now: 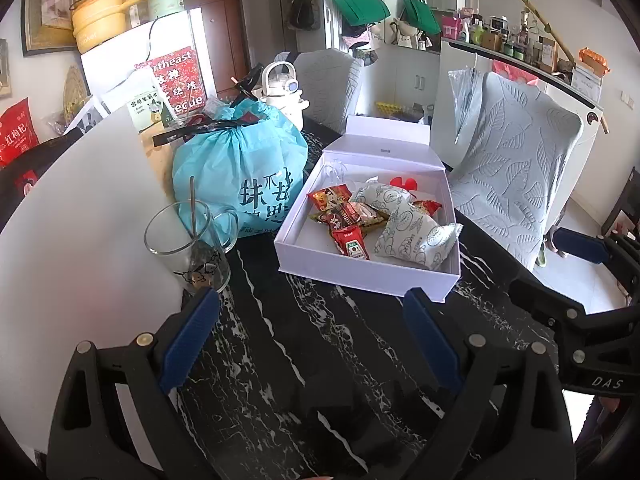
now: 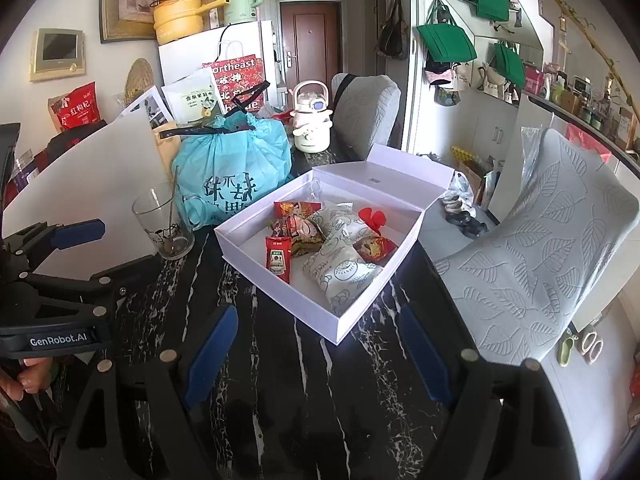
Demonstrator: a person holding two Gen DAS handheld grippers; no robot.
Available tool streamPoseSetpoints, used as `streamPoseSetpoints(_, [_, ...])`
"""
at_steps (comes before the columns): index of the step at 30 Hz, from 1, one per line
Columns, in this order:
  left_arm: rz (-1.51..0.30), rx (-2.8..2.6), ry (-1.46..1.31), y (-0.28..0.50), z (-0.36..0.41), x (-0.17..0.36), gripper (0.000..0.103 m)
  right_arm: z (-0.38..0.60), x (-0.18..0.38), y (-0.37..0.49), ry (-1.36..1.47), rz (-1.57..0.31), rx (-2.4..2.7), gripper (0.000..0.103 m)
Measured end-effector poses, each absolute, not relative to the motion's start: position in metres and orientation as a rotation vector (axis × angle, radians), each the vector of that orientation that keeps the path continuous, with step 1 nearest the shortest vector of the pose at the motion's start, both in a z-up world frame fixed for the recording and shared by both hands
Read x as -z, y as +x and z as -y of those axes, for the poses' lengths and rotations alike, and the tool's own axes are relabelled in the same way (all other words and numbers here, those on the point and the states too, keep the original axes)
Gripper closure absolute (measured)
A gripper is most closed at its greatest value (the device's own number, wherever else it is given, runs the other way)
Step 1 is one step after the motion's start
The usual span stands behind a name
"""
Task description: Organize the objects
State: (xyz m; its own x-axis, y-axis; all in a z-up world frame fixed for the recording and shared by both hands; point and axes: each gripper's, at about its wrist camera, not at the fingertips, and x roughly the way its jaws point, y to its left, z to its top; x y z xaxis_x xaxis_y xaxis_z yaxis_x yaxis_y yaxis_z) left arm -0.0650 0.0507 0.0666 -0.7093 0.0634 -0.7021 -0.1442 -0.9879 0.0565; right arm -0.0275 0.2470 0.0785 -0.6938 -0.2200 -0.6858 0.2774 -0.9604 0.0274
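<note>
An open white box [image 1: 316,276] [image 2: 280,300] stands on the black marble table, lid up at the back. Inside lie several snack packets: a red ketchup sachet [image 1: 351,243] [image 2: 278,260], white patterned pouches [image 1: 416,236] [image 2: 340,272] and red candy wrappers [image 1: 330,197] [image 2: 374,249]. My left gripper [image 1: 312,316] is open and empty, hovering over the table in front of the box. My right gripper [image 2: 320,328] is open and empty near the box's front corner. The left gripper also shows at the left of the right wrist view [image 2: 80,236].
A glass cup with a metal straw [image 1: 188,248] [image 2: 164,224] stands left of the box. A blue tied bag [image 1: 240,172] [image 2: 234,172] sits behind it. A white kettle [image 1: 280,92] [image 2: 312,124] is farther back. A leaf-patterned chair [image 1: 516,184] [image 2: 540,248] stands at right.
</note>
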Motion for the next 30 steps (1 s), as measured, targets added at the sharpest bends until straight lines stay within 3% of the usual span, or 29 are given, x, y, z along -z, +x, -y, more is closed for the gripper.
streamPoseSetpoints(30, [-0.201,-2.775,-1.182,-0.0679,-0.0537,-0.0614,0.01,-0.2493,-0.0705,-0.0291,1.084,-0.115,2.657,0.019])
